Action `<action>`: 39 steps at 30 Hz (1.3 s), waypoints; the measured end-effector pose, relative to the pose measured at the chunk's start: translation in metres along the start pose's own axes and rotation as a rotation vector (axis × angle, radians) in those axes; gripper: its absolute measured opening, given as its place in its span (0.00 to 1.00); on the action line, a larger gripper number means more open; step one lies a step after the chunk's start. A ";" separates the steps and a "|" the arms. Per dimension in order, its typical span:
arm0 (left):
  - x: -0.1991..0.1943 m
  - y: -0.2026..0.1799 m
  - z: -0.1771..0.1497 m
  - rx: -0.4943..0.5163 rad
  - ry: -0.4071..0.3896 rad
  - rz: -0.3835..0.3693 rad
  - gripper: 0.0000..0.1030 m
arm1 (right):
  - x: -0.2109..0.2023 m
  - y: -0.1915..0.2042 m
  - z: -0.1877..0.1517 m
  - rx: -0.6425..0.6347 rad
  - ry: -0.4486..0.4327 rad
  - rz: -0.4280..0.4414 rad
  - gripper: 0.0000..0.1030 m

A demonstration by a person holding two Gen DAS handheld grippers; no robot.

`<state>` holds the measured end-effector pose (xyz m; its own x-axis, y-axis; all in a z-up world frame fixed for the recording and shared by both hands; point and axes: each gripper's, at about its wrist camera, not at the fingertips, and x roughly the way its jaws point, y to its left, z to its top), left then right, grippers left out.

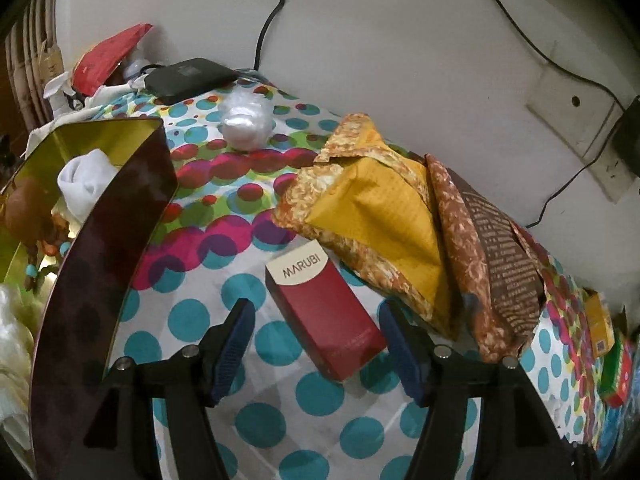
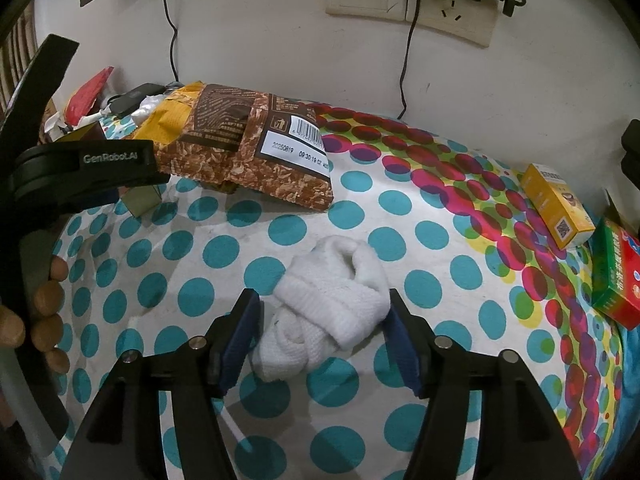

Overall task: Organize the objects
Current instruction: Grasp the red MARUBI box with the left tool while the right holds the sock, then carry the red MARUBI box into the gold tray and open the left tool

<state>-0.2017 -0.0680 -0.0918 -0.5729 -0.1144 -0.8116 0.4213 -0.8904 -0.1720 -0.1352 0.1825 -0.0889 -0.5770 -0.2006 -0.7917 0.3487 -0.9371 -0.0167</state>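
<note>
Table (image 1: 208, 312): covered by a cloth printed with teal dots and overlapping red, pink and green circles; fills the lower half of both views.

Snack bags: a crinkled yellow bag (image 1: 372, 216) and a brown bag (image 1: 496, 264) with small print lie side by side at centre right of the left wrist view, glossy film, creased.

Tin box (image 1: 104, 248): dark maroon outer wall, gold mirror-like inside, at left of the left view; a white sock (image 1: 86, 182) lies in it.

Left hand-held gripper (image 1: 318, 322): fingers spread wide, blue ribbed pads on either side of the red carton (image 1: 324, 312) marked MARUBI, a flat rectangular box lying on the cloth at lower centre. Neither pad touches it.

Right hand-held gripper (image 2: 324, 316): fingers spread wide around a rolled white sock bundle (image 2: 328, 312), soft ribbed knit, lying on the table at lower centre of the right view. The right pad looks just against the knit; contact cannot be confirmed.

Small cartons: one yellow (image 2: 556, 204), one green and red (image 2: 616, 268), at right edge.
</note>
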 end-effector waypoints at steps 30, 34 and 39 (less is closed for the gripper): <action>-0.048 0.018 -0.066 0.194 -0.052 -0.100 0.29 | 0.000 -0.005 0.000 0.041 -0.016 0.002 0.40; -0.059 0.012 -0.080 0.240 -0.057 -0.076 0.29 | 0.001 -0.006 0.001 0.043 -0.016 -0.003 0.40; -0.077 0.009 -0.094 0.285 -0.061 -0.054 0.29 | 0.002 -0.003 0.002 0.033 -0.012 -0.018 0.40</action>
<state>-0.0879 -0.0261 -0.0837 -0.6341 -0.0820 -0.7689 0.1799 -0.9827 -0.0435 -0.1385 0.1848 -0.0894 -0.5921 -0.1872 -0.7838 0.3141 -0.9493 -0.0105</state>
